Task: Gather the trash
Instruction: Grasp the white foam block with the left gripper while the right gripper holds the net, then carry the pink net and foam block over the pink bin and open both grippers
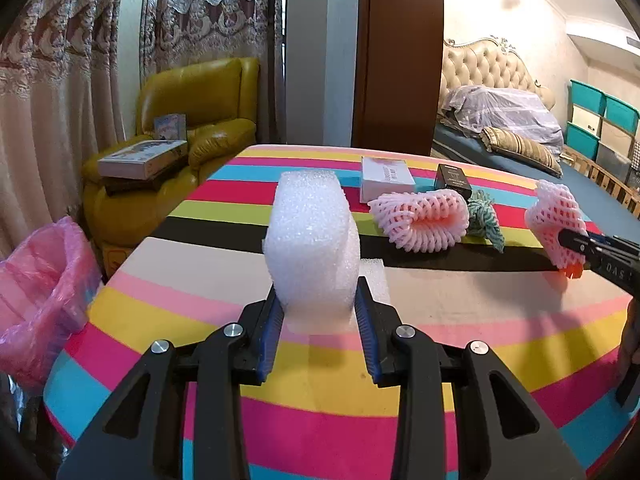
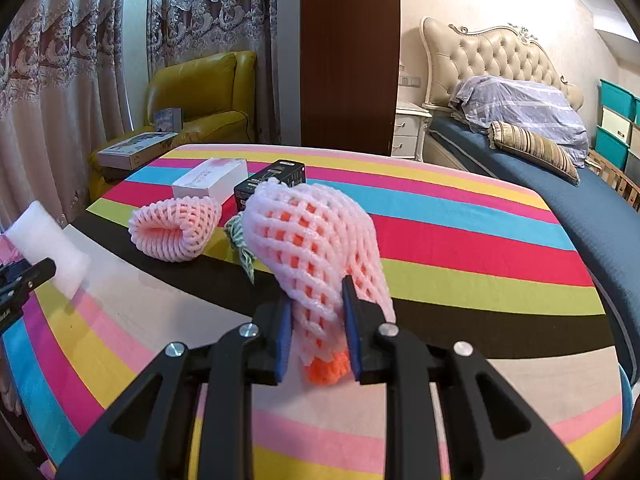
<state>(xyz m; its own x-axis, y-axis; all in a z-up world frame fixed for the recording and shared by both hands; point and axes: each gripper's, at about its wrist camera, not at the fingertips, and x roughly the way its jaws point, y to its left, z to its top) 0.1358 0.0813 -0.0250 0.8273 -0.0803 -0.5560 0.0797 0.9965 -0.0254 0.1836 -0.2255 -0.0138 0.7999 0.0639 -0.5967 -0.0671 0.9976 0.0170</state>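
My left gripper point(image 1: 319, 300) is shut on a white foam block point(image 1: 312, 240) and holds it above the striped table point(image 1: 320, 380); the block also shows at the left of the right wrist view point(image 2: 48, 248). My right gripper point(image 2: 316, 300) is shut on a pink foam fruit net point(image 2: 316, 244) with an orange net inside it; this net also shows in the left wrist view point(image 1: 554, 220). A second pink foam net point(image 1: 420, 216) point(image 2: 176, 228) lies on the table. A green knotted scrap point(image 1: 486, 220) lies beside it.
A pink-lined trash bin point(image 1: 44, 300) stands left of the table. A white box point(image 1: 386, 178) and a black box point(image 1: 452, 178) lie at the table's far side. A yellow armchair point(image 1: 192, 120) with boxes stands behind. A bed point(image 2: 560, 184) is to the right.
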